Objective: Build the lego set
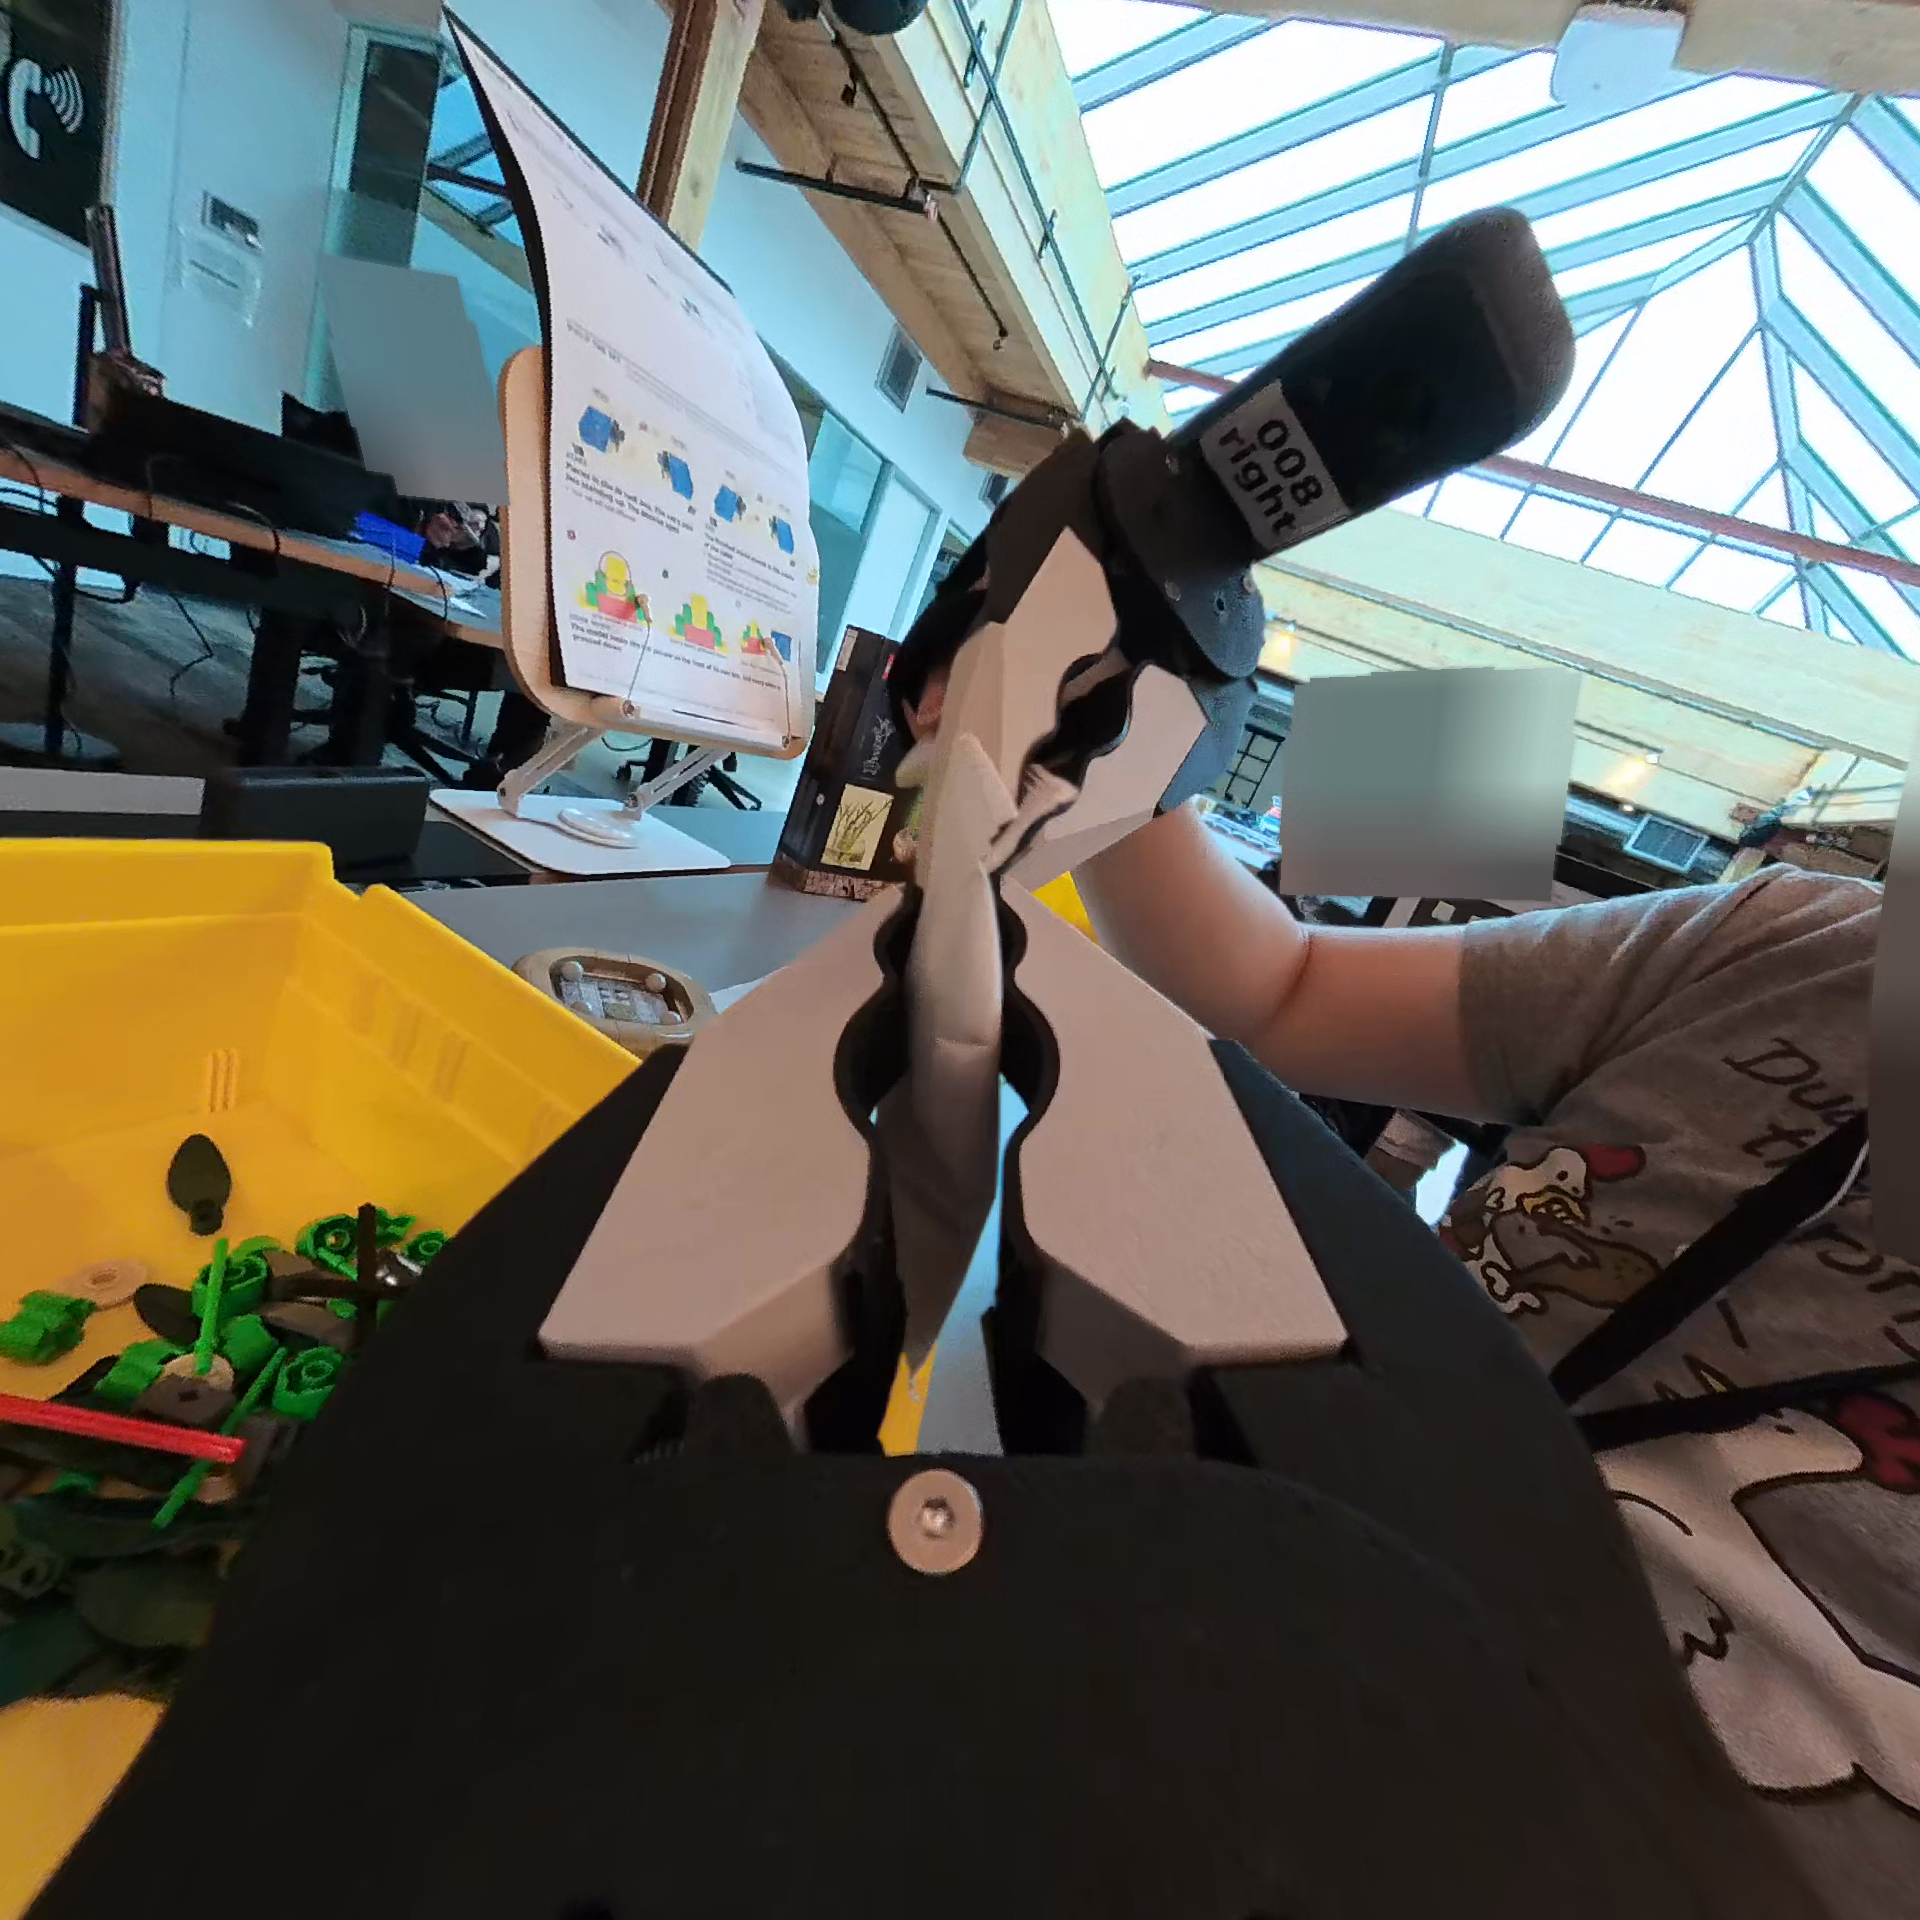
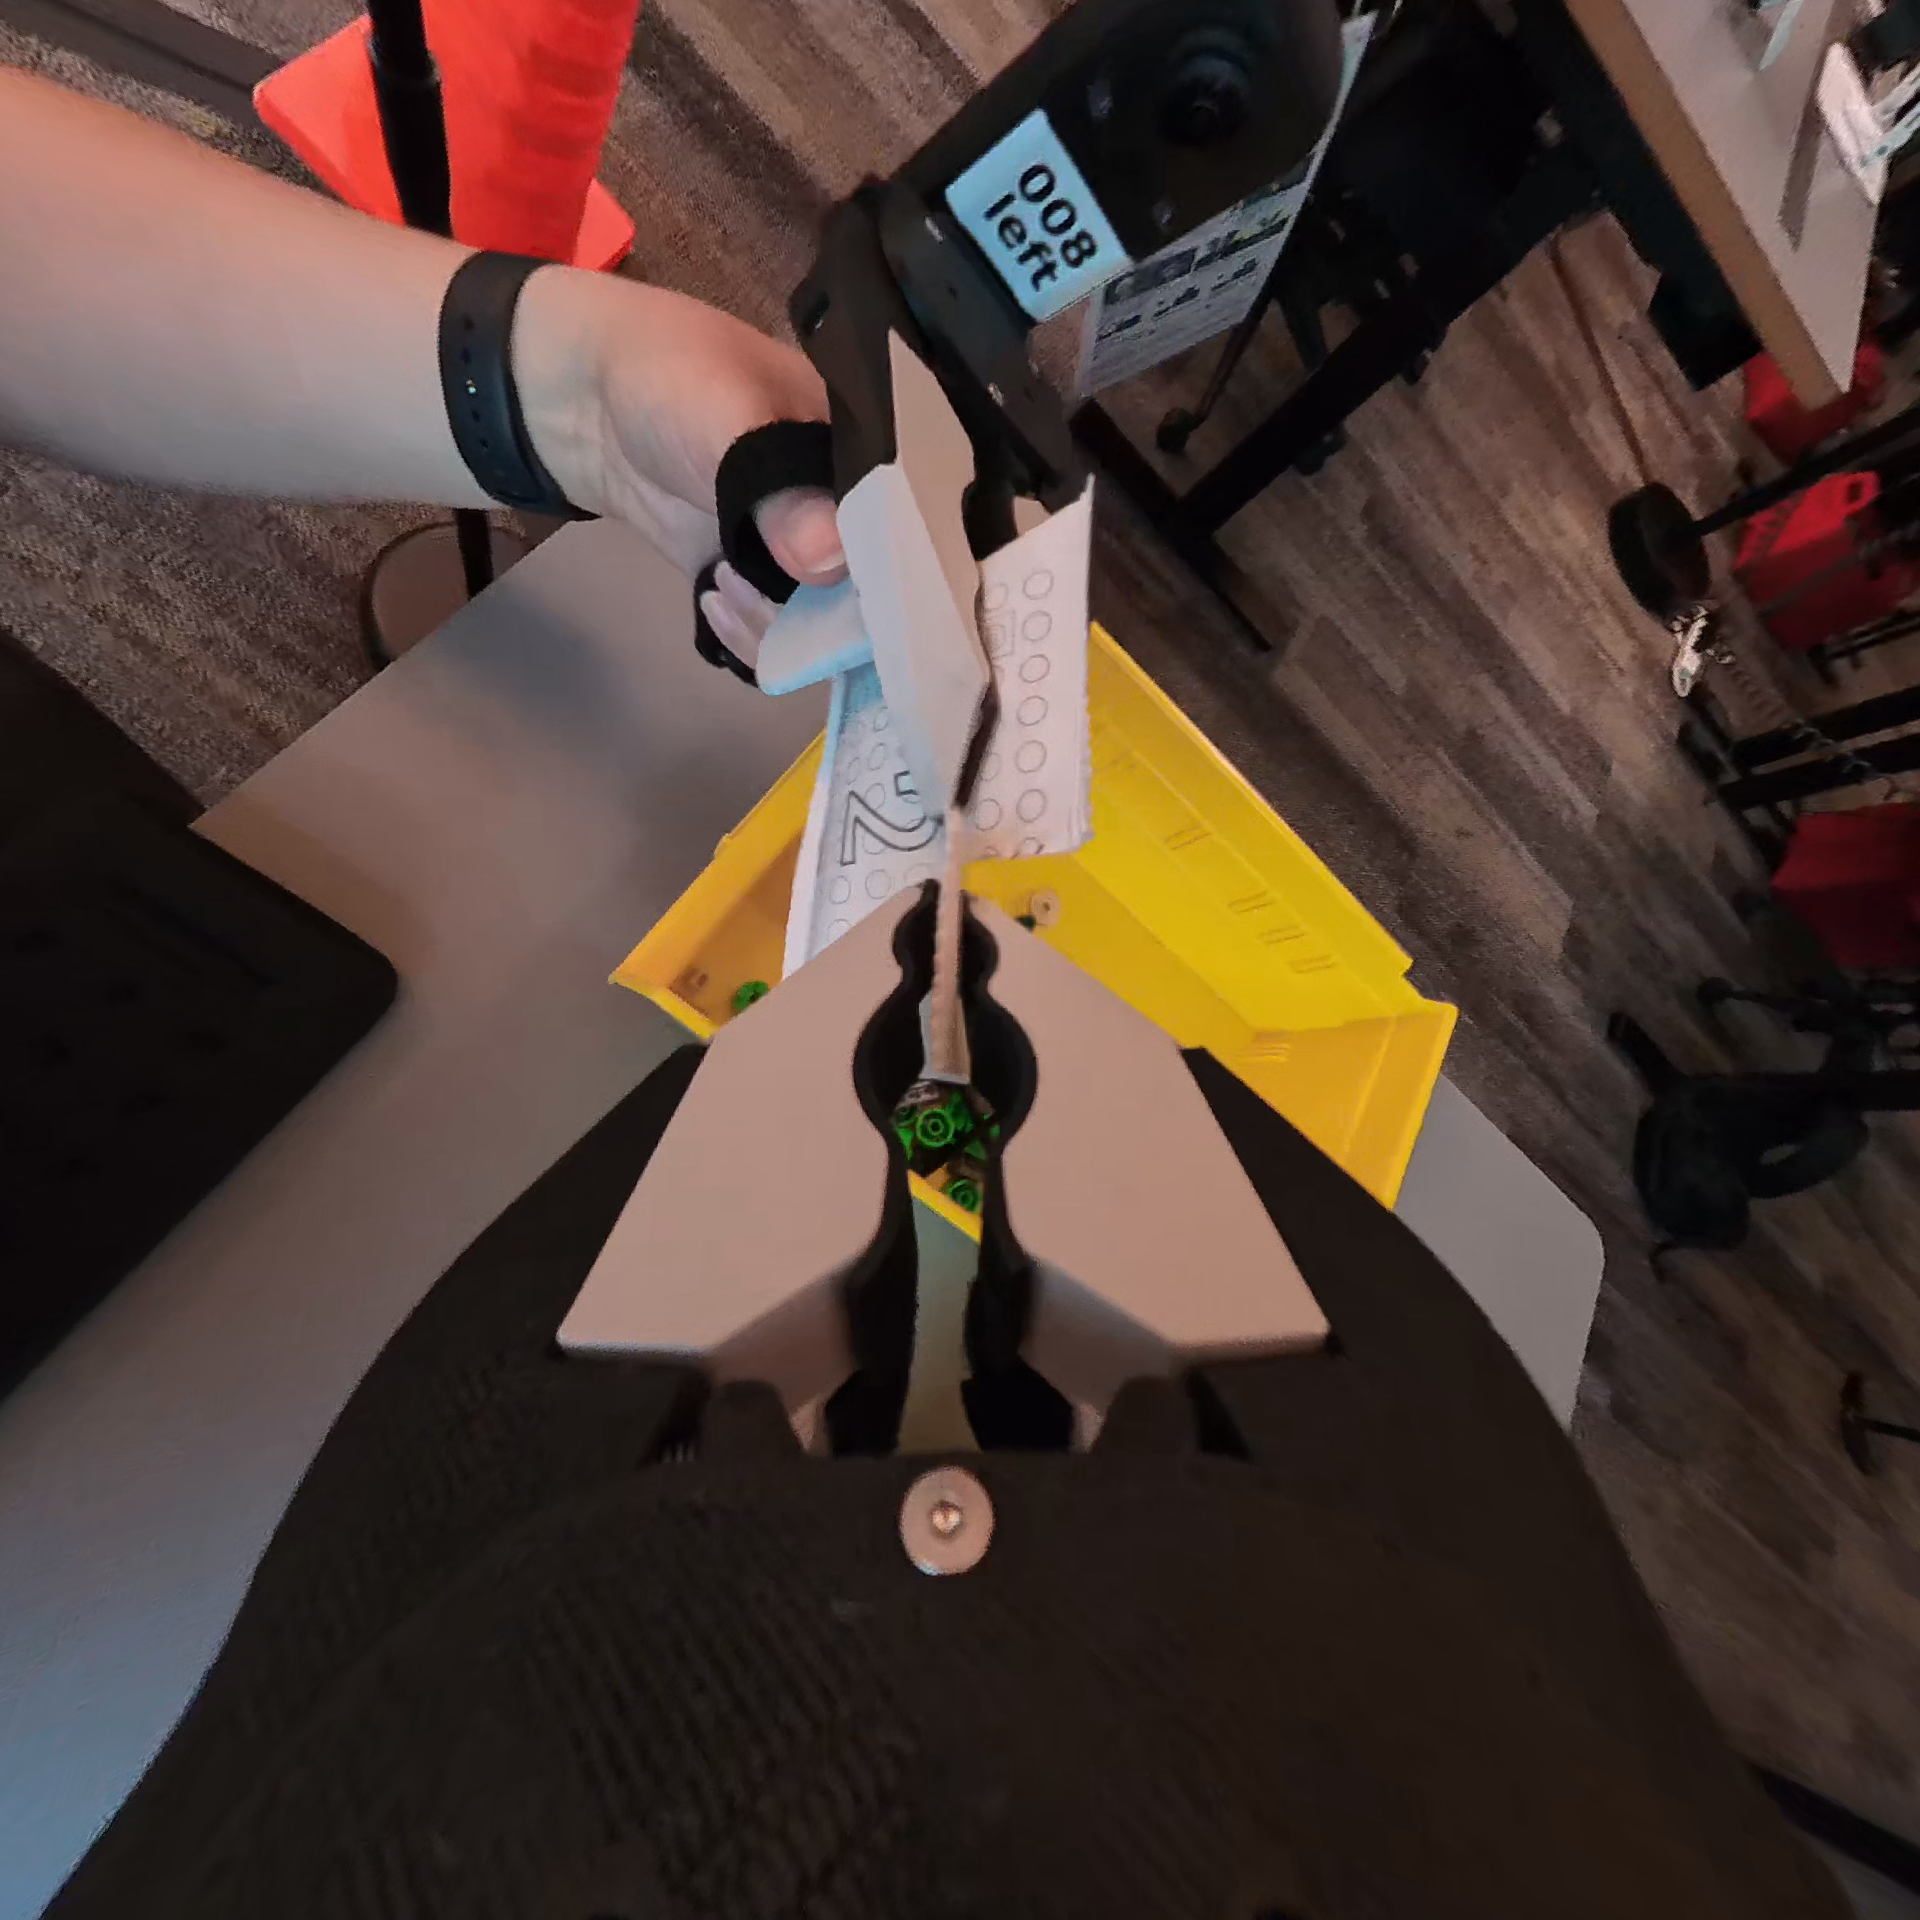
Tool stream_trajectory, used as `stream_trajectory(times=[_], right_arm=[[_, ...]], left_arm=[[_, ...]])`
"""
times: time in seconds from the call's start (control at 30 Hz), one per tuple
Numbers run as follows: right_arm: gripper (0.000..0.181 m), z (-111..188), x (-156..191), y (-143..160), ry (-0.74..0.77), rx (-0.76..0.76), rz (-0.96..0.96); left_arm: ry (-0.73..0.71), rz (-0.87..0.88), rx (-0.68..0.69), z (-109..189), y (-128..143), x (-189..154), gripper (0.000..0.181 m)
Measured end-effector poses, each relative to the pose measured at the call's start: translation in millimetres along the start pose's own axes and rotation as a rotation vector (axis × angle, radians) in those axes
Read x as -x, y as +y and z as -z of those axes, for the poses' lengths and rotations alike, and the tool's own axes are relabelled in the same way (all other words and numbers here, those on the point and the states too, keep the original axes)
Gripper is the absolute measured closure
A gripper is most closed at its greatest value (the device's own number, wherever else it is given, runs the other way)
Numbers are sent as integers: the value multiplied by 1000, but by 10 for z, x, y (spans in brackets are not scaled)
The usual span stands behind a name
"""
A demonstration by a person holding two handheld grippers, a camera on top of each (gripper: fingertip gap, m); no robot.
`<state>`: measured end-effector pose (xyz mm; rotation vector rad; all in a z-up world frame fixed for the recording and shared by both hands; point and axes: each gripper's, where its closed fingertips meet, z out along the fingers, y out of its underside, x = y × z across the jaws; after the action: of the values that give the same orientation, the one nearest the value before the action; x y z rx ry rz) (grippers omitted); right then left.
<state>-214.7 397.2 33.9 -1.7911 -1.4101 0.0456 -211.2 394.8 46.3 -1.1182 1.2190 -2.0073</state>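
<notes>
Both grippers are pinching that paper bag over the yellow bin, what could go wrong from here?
1. The paper bag already looks torn between the left gripper and the right gripper; a further pull may rip it suddenly.
2. The bag hangs near the edge of the yellow bin, so any pieces left inside could spill onto the table.
</notes>
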Motion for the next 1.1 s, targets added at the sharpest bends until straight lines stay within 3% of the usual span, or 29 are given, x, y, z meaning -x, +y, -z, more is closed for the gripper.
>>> stream_trajectory(times=[0.07,0.17,0.67,0.9,1.1], right_arm=[[181,-17,14,19,-12,30,11],[181,-39,-1,34,9,57,33],[181,-57,-9,-30,92,16,74],[181,-18,-67,-146,369,-80,290],[181,62,57,-190,516,-178,375]], left_arm=[[-27,-18,-37,-5,-39,32,166],[-37,-43,-38,-4,-47,41,173],[-53,-75,-44,48,-56,18,174],[-16,41,-120,84,-163,15,175],[-15,24,-69,43,-106,-101,175]])
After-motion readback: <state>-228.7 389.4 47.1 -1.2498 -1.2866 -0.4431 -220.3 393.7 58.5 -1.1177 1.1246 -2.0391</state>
